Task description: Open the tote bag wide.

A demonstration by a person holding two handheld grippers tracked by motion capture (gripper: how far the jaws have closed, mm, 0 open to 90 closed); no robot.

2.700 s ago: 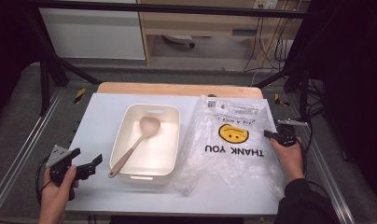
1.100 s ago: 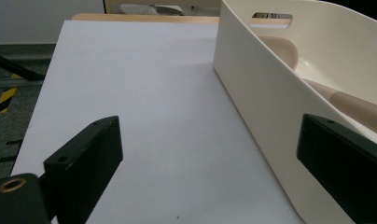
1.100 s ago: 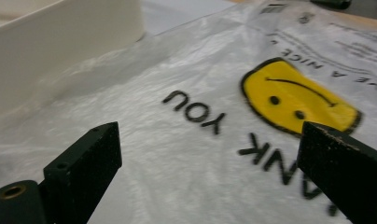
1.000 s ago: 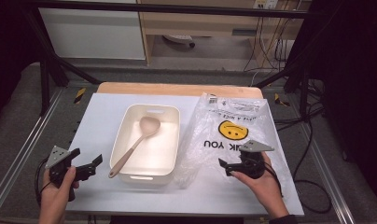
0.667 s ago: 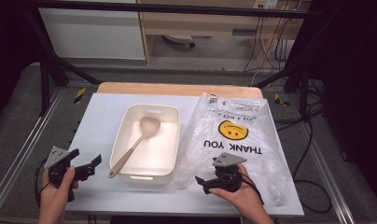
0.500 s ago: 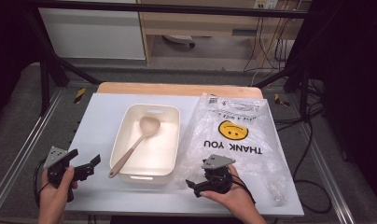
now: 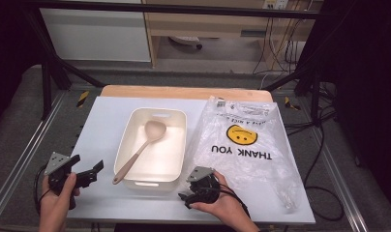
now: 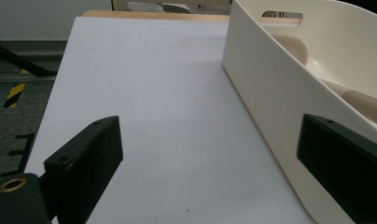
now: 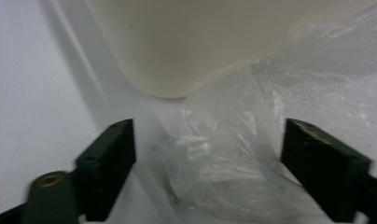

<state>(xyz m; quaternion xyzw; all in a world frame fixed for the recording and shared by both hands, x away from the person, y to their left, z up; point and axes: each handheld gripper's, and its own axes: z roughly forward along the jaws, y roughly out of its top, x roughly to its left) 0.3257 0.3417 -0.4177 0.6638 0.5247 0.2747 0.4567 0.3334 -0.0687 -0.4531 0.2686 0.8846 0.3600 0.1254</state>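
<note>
the right gripper sits low at the desk's near edge, just beside the near right corner of the cream bin. its jaws have just been closing and stand fairly wide, with a crumpled corner of the clear plastic bag between them, not yet pinched. the left gripper rests wide open and empty, left of the bin. a wooden spoon lies inside the bin.
</note>
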